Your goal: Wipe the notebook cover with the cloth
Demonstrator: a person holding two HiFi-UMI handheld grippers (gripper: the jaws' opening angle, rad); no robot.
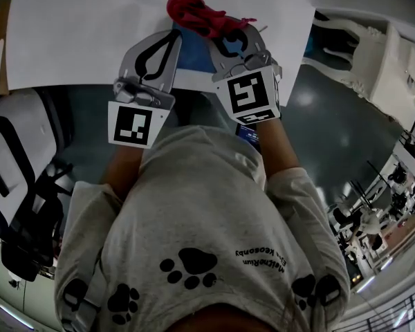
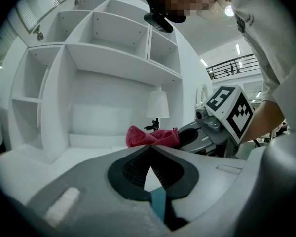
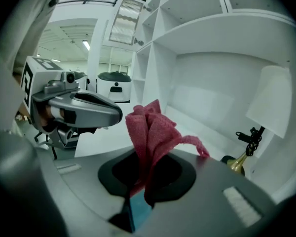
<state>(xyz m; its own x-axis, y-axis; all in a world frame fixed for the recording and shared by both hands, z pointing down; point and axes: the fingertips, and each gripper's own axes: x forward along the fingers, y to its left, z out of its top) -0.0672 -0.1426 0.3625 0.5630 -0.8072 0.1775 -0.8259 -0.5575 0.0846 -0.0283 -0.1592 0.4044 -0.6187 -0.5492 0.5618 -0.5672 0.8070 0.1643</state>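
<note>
Two tools: right tool (image 3: 145,154) clamps cloth (image 3: 150,127), left tool (image 2: 149,149) seemingly closed.

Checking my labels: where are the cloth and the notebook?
cloth (image 3: 150,132): right gripper view, middle of its bunched folds.
notebook (image 1: 192,57): head view, bare blue cover.

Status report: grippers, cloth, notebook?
Right gripper shut on red cloth. Left gripper shut, empty. Blue notebook below, between the two. Nothing seen blocking it.
</note>
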